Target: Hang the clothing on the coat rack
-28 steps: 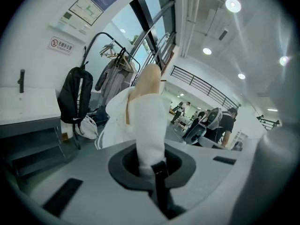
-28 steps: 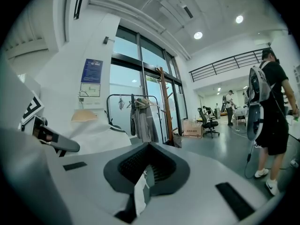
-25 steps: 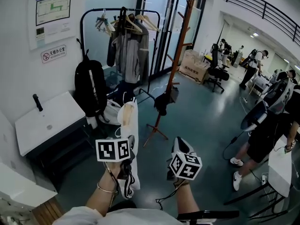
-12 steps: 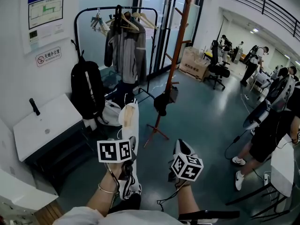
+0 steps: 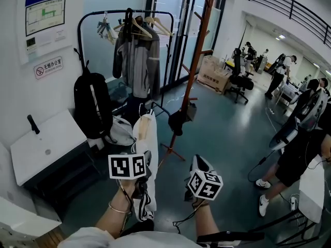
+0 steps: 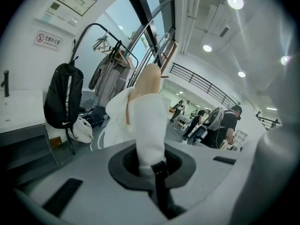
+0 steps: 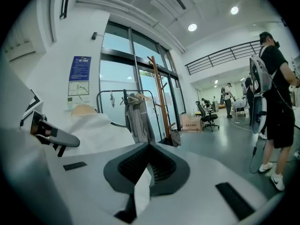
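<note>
left gripper (image 6: 152, 170) is clenched on the clothing (image 5: 145, 138), a white garment with a pale tan part at its top. this top part stands up above the jaws, and the rest hangs down beside the hand, over the floor. further back is a black garment rack (image 5: 79, 40) with a grey jacket (image 5: 137, 61) on hangers; this does not seem to be the goal. to the right of it stands the coat rack (image 5: 195, 61), a brown wooden pole with short pegs, and a dark bag (image 5: 178, 119) hangs low on it. the pole is well apart from the clothing. right gripper (image 7: 147, 170) has its jaws together on a thin white strip (image 7: 140, 193); whether this strip belongs to the clothing cannot be told. the step in hand seems to be carrying the garment toward the pole. to do it well, the grip should be firm, the collar or a loop should be raised above a free upper peg, then lowered onto it before letting go.
</note>
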A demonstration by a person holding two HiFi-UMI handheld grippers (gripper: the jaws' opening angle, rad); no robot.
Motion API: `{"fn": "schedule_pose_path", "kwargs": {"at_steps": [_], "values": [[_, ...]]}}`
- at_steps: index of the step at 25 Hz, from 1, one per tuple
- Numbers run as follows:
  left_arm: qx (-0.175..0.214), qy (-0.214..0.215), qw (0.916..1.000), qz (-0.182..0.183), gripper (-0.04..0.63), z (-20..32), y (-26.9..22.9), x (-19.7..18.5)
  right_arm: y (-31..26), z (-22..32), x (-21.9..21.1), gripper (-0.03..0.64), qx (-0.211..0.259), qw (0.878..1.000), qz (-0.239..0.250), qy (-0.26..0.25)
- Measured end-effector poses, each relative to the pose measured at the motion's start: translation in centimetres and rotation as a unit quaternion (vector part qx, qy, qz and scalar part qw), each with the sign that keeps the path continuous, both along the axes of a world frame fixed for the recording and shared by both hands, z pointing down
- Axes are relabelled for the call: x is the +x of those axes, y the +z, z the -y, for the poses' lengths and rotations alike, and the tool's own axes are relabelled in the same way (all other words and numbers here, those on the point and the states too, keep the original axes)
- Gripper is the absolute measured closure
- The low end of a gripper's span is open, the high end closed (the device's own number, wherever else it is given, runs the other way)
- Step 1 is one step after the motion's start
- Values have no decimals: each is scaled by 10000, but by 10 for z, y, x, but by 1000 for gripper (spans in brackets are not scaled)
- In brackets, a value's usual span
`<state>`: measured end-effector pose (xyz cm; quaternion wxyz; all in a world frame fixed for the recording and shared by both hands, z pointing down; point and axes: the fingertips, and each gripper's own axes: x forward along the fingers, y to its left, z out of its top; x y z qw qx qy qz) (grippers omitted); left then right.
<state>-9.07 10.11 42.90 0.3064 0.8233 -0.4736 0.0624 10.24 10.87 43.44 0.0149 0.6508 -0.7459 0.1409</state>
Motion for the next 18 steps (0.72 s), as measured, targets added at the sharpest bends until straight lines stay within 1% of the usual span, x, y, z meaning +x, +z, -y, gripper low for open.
{"fn": "schedule_pose_path", "kwargs": {"at_steps": [6,18], "values": [[-50,124,9999,3,581,39,-2,9,-13,38,7,594,84,9999,-56,70],[-215,249,9995,28,581,112,4,16,-15,112,10,594,6,9999,-116,89]]}}
